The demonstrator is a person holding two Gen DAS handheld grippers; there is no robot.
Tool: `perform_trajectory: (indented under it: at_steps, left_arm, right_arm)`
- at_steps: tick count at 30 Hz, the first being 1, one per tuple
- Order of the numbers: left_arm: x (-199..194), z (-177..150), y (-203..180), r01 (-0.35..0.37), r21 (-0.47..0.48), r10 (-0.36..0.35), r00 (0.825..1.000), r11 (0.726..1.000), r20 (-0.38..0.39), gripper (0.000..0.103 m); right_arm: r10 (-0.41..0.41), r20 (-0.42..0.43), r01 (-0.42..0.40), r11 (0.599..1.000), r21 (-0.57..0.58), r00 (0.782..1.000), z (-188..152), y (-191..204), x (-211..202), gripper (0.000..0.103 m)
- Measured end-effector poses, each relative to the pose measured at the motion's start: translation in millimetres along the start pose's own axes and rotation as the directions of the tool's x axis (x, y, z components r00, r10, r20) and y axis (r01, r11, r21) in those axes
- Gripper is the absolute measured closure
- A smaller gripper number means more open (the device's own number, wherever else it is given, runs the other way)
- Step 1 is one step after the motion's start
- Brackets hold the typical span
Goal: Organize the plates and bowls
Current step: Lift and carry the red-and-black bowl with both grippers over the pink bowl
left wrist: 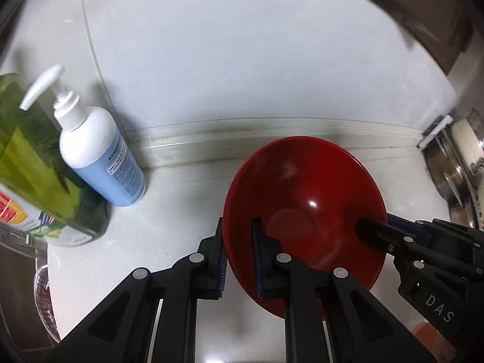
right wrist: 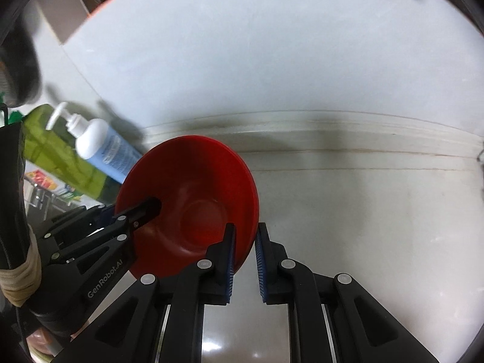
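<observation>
In the left wrist view, a green bottle and a white-and-blue pump bottle fill the left of the frame; metal cookware at the right edge shows only here. Centre-right, the red bowl is tilted, its hollow facing the camera. The left gripper clamps its near rim, the right gripper the right rim. The right wrist view shows bare counter at right, with the right gripper's pads narrowly astride the rim.

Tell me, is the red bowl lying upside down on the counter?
No, the red bowl is tilted with its inside facing the camera, its rim between both grippers' fingers.
</observation>
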State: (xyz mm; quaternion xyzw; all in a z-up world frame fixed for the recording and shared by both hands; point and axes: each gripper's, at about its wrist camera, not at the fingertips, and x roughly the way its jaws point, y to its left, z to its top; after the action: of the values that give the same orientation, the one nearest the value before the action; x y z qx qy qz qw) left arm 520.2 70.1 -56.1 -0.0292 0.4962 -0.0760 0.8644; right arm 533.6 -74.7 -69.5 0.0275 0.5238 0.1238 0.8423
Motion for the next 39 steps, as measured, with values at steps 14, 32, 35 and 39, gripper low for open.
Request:
perform_trajectory:
  at_steps: [14, 32, 35, 39]
  left_arm:
    - [-68, -49, -52, 0.037, 0.054, -0.039, 0.998, 0.998, 0.050, 0.087]
    - [-121, -121, -142, 0.131, 0.171, -0.142, 0.988, 0.977, 0.056, 0.087]
    - [-125, -135, -156, 0.141, 0.186, -0.152, 0.987, 0.972, 0.044, 0.087]
    - [-125, -150, -171, 0.158, 0.200, -0.166, 0.986, 0.967, 0.023, 0.087]
  right_arm:
    - [-0.021, 0.103, 0.018, 0.999, 0.033, 0.994, -56, -6, -90, 0.089]
    - [-0.105, 0.192, 0.080, 0.988, 0.132, 0.976, -151, -44, -181, 0.089]
    - [-0.115, 0.187, 0.087, 0.985, 0.151, 0.976, -170, -54, -190, 0.089]
    - [-0.123, 0.177, 0.092, 0.980, 0.175, 0.976, -193, -66, -198, 0.089]
